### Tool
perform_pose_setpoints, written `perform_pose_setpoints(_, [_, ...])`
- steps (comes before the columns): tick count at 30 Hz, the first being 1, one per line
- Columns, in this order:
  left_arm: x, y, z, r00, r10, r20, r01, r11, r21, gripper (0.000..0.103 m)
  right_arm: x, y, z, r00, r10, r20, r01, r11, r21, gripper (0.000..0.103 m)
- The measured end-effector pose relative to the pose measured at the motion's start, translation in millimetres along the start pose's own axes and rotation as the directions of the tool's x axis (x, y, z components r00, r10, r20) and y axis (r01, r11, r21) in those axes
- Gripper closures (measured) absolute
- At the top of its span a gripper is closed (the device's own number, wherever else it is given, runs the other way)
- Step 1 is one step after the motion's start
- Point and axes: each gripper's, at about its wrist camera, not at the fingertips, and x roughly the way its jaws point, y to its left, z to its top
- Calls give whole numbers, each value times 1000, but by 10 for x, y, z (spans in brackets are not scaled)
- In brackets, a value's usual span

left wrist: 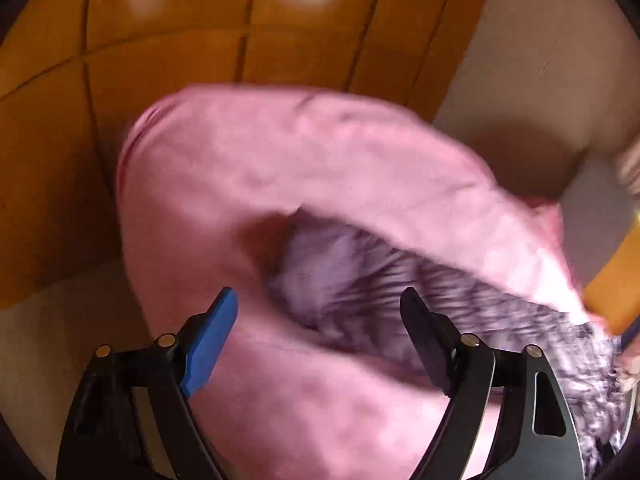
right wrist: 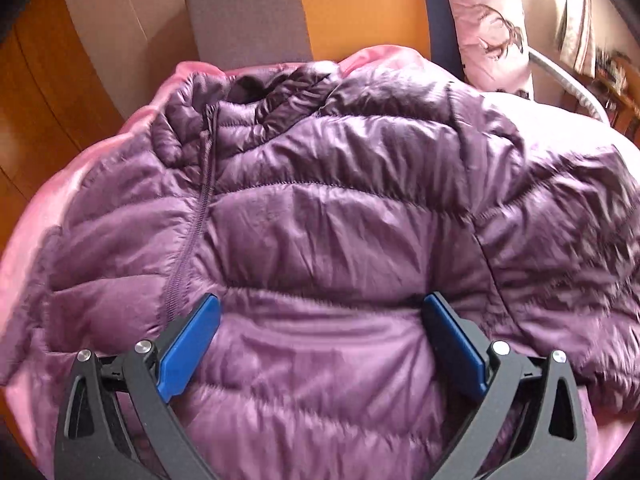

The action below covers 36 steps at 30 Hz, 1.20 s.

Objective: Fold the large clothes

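Note:
A purple quilted puffer jacket (right wrist: 340,220) lies spread on a pink cloth (right wrist: 60,208), collar at the far end and zip running down the left. My right gripper (right wrist: 320,320) hovers over the jacket's lower body, jaws wide open, blue pads either side of a quilted band with nothing gripped. In the blurred left wrist view, a streaky purple part of the jacket (left wrist: 360,280) shows in a fold of the pink cloth (left wrist: 280,160). My left gripper (left wrist: 320,312) stands open just above that spot, holding nothing.
Orange wooden floor (left wrist: 200,40) surrounds the pink cloth. A beige sheet (left wrist: 540,60) lies at the right. A grey mat (right wrist: 248,12), a navy strap (right wrist: 440,8), a printed pink pillow (right wrist: 492,28) and cluttered shelves (right wrist: 616,80) lie beyond the jacket.

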Motion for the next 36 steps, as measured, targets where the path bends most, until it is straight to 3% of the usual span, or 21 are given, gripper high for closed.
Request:
perform_pose_setpoints(3, [-254, -372, -112, 992, -122, -2, 122, 987, 102, 21, -359, -326, -97, 995, 91, 51, -96, 987, 128, 7])
perform_pose_setpoints(6, [-445, -908, -397, 960, -277, -46, 281, 933, 225, 21, -814, -907, -310, 985, 103, 139, -141, 942, 304, 15])
perform_pose_setpoints(8, [-517, -1201, -605, 922, -372, -103, 386, 882, 269, 21, -1132, -1401, -513, 976, 92, 198, -170, 887, 429, 18])
perform_pose_setpoints(9, [-562, -1395, -750, 896, -420, -145, 445, 846, 293, 21, -1304, -1689, -655, 972, 69, 224, -175, 852, 494, 19])
perform_pose_setpoints(11, [-631, -1716, -1007, 853, -474, -218, 522, 786, 332, 21, -1569, -2082, -884, 969, 22, 248, -168, 793, 586, 19])
perform_pose_setpoints(14, [-736, -2178, -1478, 789, -520, -329, 615, 687, 388, 21, -1896, -2746, -1281, 963, -77, 257, -137, 681, 719, 21])
perform_pose_setpoints(17, [-857, -2452, -1902, 758, -522, -391, 652, 603, 460, 21, -2100, -3326, -1659, 953, -187, 238, -116, 501, 857, 37])
perform_pose_setpoints(18, [-864, -2495, -1993, 755, -515, -406, 656, 588, 473, 21, -2125, -3483, -1757, 951, -208, 230, -120, 439, 891, 54])
perform_pose_setpoints(19, [-858, -2509, -2077, 752, -505, -423, 659, 580, 479, 21, -2135, -3582, -1786, 951, -213, 222, -120, 410, 904, 63])
perform_pose_setpoints(22, [-785, -2486, -2321, 730, -462, -503, 678, 582, 450, 21, -2182, -3816, -1722, 938, -268, 220, -115, 357, 927, 65])
perform_pose_setpoints(23, [-751, -2461, -2386, 734, -445, -513, 672, 589, 449, 21, -2192, -3880, -1673, 935, -286, 210, -105, 341, 934, 67])
perform_pose_setpoints(24, [-734, -2436, -2412, 736, -438, -517, 669, 589, 453, 21, -2191, -3932, -1629, 937, -290, 194, -88, 341, 936, 73])
perform_pose_setpoints(25, [-714, -2410, -2443, 738, -430, -520, 666, 589, 458, 21, -2179, -3944, -1537, 942, -288, 173, -60, 362, 930, 86])
perform_pose_setpoints(26, [-703, -2389, -2456, 738, -430, -519, 665, 592, 456, 21, -2169, -3917, -1438, 945, -281, 164, -41, 398, 917, 90])
perform_pose_setpoints(30, [-639, -2291, -2431, 704, -466, -536, 696, 603, 390, 21, -2244, -3389, -858, 927, -309, 213, 27, 621, 783, 95])
perform_pose_setpoints(33, [-643, -2288, -2404, 697, -469, -543, 702, 599, 384, 21, -2273, -2757, -401, 901, -303, 311, 42, 774, 632, 95])
perform_pose_setpoints(35, [-644, -2299, -2389, 689, -475, -547, 710, 596, 375, 21, -2195, -2159, -109, 909, -239, 341, 58, 884, 463, 95])
perform_pose_setpoints(36, [-644, -2308, -2375, 684, -480, -549, 714, 596, 368, 21, -2113, -1886, -53, 917, -203, 342, 57, 918, 393, 95])
